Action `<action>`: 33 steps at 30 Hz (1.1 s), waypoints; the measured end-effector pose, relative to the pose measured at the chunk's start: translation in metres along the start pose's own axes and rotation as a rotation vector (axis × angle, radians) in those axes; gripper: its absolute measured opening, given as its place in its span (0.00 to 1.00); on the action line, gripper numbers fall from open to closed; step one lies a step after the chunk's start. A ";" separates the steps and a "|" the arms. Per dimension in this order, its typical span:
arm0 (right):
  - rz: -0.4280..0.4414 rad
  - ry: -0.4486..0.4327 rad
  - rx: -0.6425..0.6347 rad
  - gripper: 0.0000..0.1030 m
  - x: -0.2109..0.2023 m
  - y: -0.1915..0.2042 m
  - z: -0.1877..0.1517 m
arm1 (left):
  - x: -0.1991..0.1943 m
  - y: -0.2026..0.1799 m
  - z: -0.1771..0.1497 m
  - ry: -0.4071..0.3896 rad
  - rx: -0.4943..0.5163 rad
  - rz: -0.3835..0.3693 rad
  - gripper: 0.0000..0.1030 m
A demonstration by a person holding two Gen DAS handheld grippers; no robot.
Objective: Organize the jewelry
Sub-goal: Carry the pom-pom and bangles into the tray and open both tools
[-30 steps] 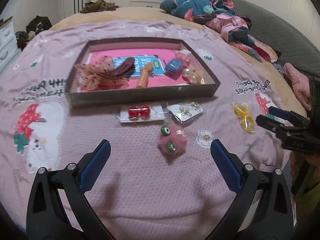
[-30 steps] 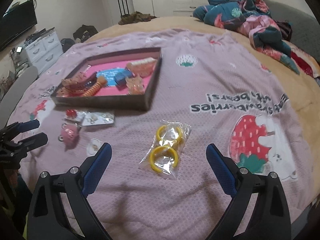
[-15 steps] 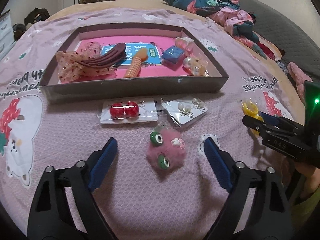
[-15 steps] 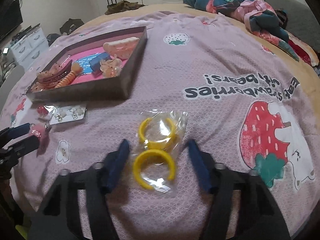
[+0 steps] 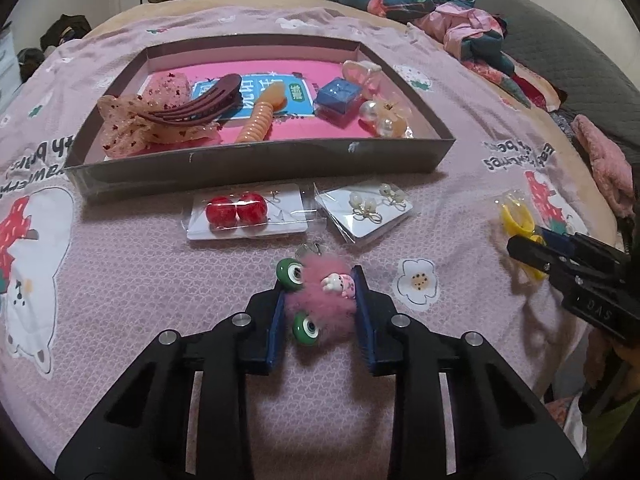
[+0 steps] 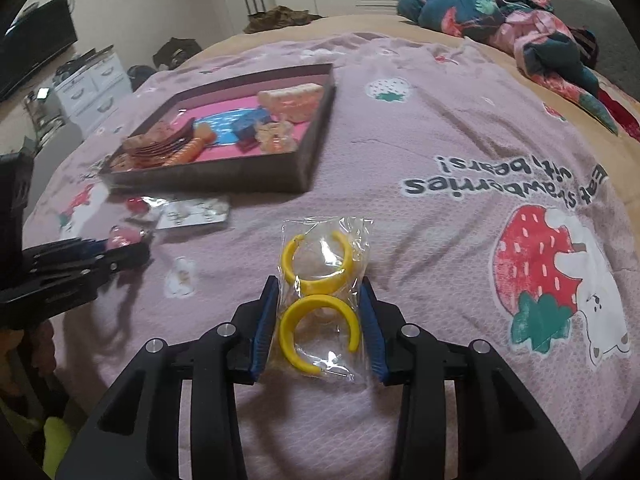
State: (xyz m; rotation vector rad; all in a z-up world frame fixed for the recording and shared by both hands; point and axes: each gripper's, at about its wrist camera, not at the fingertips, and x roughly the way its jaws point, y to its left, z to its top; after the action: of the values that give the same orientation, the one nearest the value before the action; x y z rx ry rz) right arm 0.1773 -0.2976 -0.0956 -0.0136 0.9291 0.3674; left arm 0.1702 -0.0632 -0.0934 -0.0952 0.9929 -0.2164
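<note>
1. Both grippers sit low over the bed [image 6: 460, 128]. On my left gripper [image 5: 320, 304] the blue pads press both sides of the pink pom-pom charm [image 5: 324, 300], so I read it as clamped on the charm. On my right gripper [image 6: 320, 320] the pads touch the edges of the bag of yellow hoop earrings [image 6: 320, 292]; they seem to pinch the plastic, though whether the grip is firm I cannot tell.

2. My judgement: this is the pick-up step, two items taken at once. Next I need a straight lift off the pink blanket [image 6: 440, 216], then a carry to the tray [image 5: 256, 164], clearing its near wall before letting go over a bare patch of the pink floor.

3. That tray is the only container. It holds a lacy bow clip [image 5: 132, 124] at the left, a dark claw clip [image 5: 200, 104] lying partly on the bow, an orange spiral piece [image 5: 260, 120] in the middle, a blue box [image 5: 338, 96], and a pearl flower piece [image 5: 384, 116] at the right.

4. Not yet in the tray: the card of red ball earrings [image 5: 248, 212] and the card of white flower earrings [image 5: 368, 208], side by side between the tray's near wall and the charm.

5. The slippery bag could slide out of the pads during the lift.
</note>
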 end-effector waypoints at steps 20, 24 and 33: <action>0.110 -0.054 -0.129 0.37 -0.027 0.069 0.027 | -0.068 0.045 0.009 -0.104 -0.071 0.021 0.21; 0.120 -0.067 -0.143 0.37 -0.031 0.078 0.033 | -0.078 0.053 0.015 -0.124 -0.080 0.031 0.21; 0.140 -0.109 -0.174 0.37 -0.038 0.094 0.057 | -0.093 0.065 0.030 -0.157 -0.088 0.044 0.21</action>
State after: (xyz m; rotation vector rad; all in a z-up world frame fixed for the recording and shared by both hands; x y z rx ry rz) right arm 0.1716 -0.2113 -0.0174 -0.0878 0.7902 0.5726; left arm 0.1557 0.0201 -0.0122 -0.1680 0.8472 -0.1234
